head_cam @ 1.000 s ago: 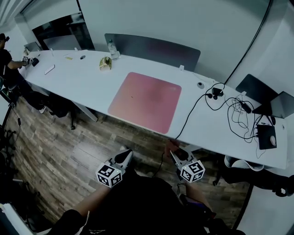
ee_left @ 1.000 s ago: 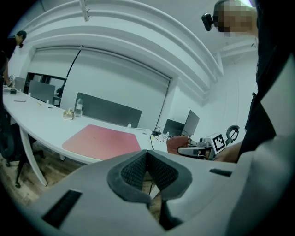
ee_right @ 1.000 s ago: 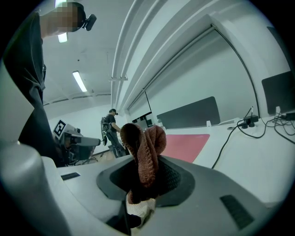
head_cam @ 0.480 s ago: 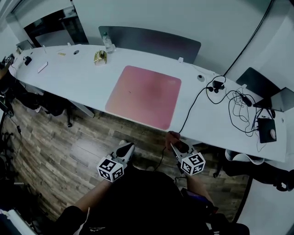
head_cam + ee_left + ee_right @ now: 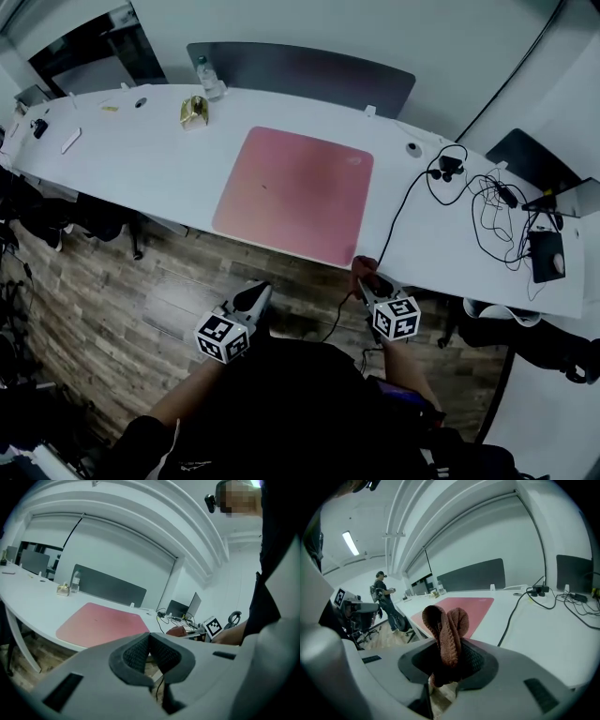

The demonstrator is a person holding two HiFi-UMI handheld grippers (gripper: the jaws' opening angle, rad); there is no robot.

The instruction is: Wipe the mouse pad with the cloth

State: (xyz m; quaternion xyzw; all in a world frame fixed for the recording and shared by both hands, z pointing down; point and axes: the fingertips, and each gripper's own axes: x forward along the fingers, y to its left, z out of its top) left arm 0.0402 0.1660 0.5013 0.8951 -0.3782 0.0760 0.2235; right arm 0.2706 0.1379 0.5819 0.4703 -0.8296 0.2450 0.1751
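A large pink mouse pad lies flat on the long white desk; it also shows in the left gripper view and the right gripper view. My right gripper hangs just off the desk's near edge, below the pad's right corner, shut on a folded rust-brown cloth that sticks up between its jaws. My left gripper is lower left, over the floor, jaws shut with nothing between them.
Black cables tangle on the desk's right part, one running off the near edge beside my right gripper. A laptop, a gold object and a bottle sit further back. A person stands far left.
The head view has shifted so the desk sits lower left in frame. My right gripper has risen with the cloth toward the desk edge. The left gripper barely moved.
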